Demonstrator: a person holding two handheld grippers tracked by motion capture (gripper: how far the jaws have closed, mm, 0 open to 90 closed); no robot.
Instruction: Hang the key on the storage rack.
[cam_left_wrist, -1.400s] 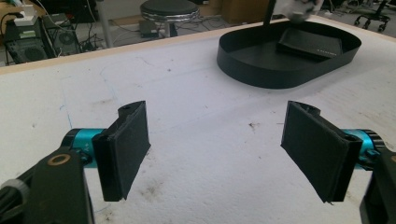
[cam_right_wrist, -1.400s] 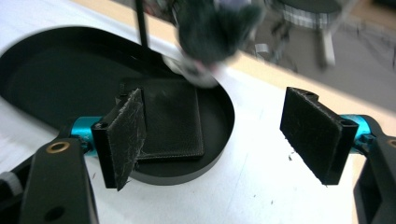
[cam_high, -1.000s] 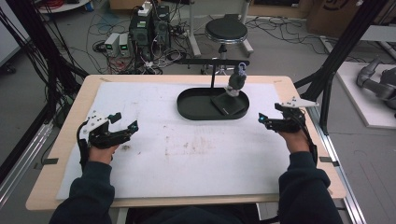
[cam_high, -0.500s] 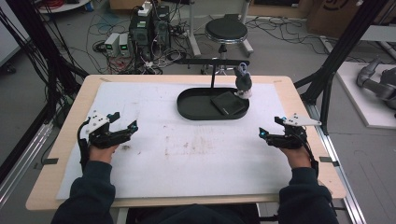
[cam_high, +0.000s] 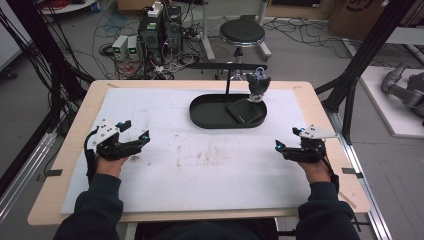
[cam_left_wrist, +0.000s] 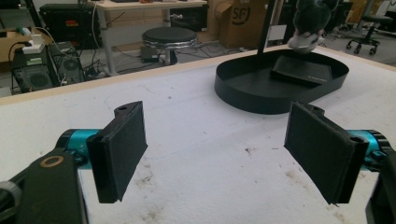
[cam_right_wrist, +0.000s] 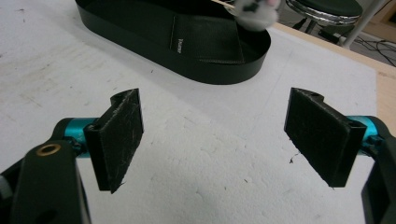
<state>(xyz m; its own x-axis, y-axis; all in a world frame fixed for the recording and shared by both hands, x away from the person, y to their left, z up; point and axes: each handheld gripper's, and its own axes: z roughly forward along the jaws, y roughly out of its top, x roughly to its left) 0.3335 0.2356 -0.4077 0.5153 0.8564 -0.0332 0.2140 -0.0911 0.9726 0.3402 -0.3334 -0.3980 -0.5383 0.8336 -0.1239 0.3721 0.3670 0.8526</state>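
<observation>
On the counter, largest thing first:
Counter (cam_high: 320, 107): a wooden top with a stained white sheet (cam_high: 200, 165) spread over most of it.
Tray (cam_high: 205, 112): a black oval tray at the far middle of the sheet, a thin black post rising from its far side; it stands well apart from both hands.
Pad (cam_high: 244, 111): a flat black pad lying inside the tray, toward its right end.
Toy (cam_high: 258, 86): a small dark plush figure with a pale underside at the tray's far right rim; whether it hangs or stands I cannot tell.
Left hand-held gripper (cam_high: 137, 134): at the near left of the sheet, held low over it, pointing right and toward the tray; in the left gripper view its jaws stand wide apart with bare sheet between them.
Right hand-held gripper (cam_high: 287, 141): at the near right edge of the sheet, pointing left; in the right gripper view its jaws are spread wide, nothing between them, the tray lying farther off.
Sleeves: dark, coming in from the near edge.
</observation>
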